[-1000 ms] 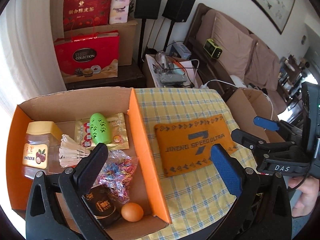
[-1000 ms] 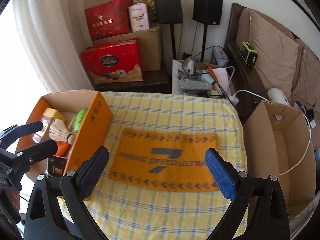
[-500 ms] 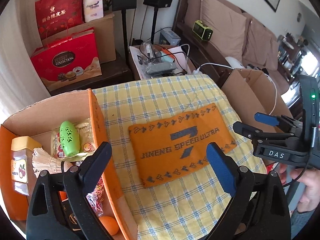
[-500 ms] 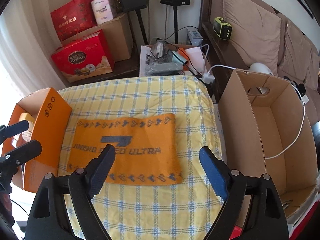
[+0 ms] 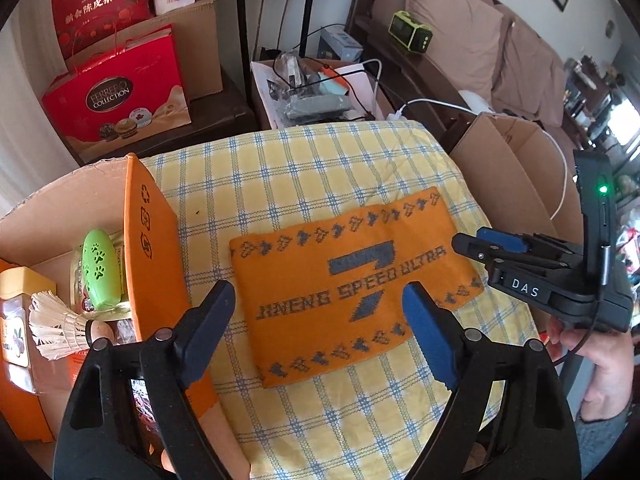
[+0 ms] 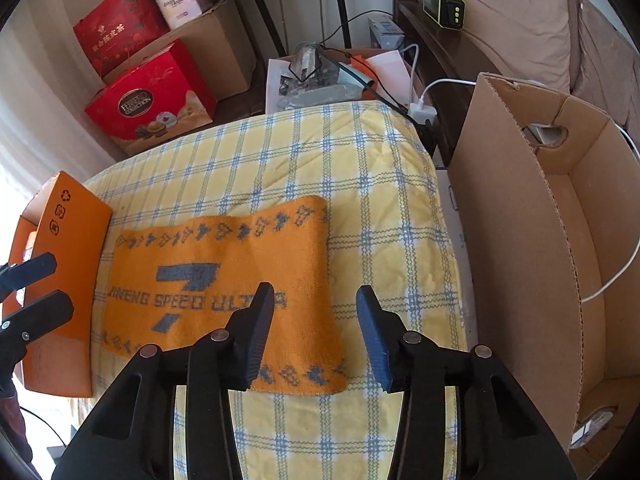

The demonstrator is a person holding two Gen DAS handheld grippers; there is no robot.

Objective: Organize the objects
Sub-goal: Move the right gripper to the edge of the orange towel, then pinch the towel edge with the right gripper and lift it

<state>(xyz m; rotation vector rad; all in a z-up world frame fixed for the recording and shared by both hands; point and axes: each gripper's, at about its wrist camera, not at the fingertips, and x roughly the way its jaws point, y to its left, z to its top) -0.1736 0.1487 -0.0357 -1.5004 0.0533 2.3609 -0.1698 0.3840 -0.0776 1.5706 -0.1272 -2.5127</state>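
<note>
An orange towel (image 5: pixel 352 292) with grey lettering lies flat on the yellow checked cloth (image 5: pixel 304 172); it also shows in the right wrist view (image 6: pixel 224 288). My left gripper (image 5: pixel 318 324) is open and empty above the towel's near left part. My right gripper (image 6: pixel 316 332) is open and empty over the towel's right end; it shows at the right in the left wrist view (image 5: pixel 480 246). An orange box (image 5: pixel 148 248) at the left holds a green paw-print case (image 5: pixel 100 272), a shuttlecock (image 5: pixel 56 328) and a jar (image 5: pixel 16 320).
An empty brown cardboard box (image 6: pixel 560 240) stands right of the table with a white cable in it. Red gift boxes (image 5: pixel 116 92), speaker stands and a cluttered low table (image 5: pixel 316 88) lie behind. A sofa (image 5: pixel 460 40) is at the back right.
Both grippers have swung right, away from the orange box and over the towel. The right gripper's jaws have narrowed but remain open.
</note>
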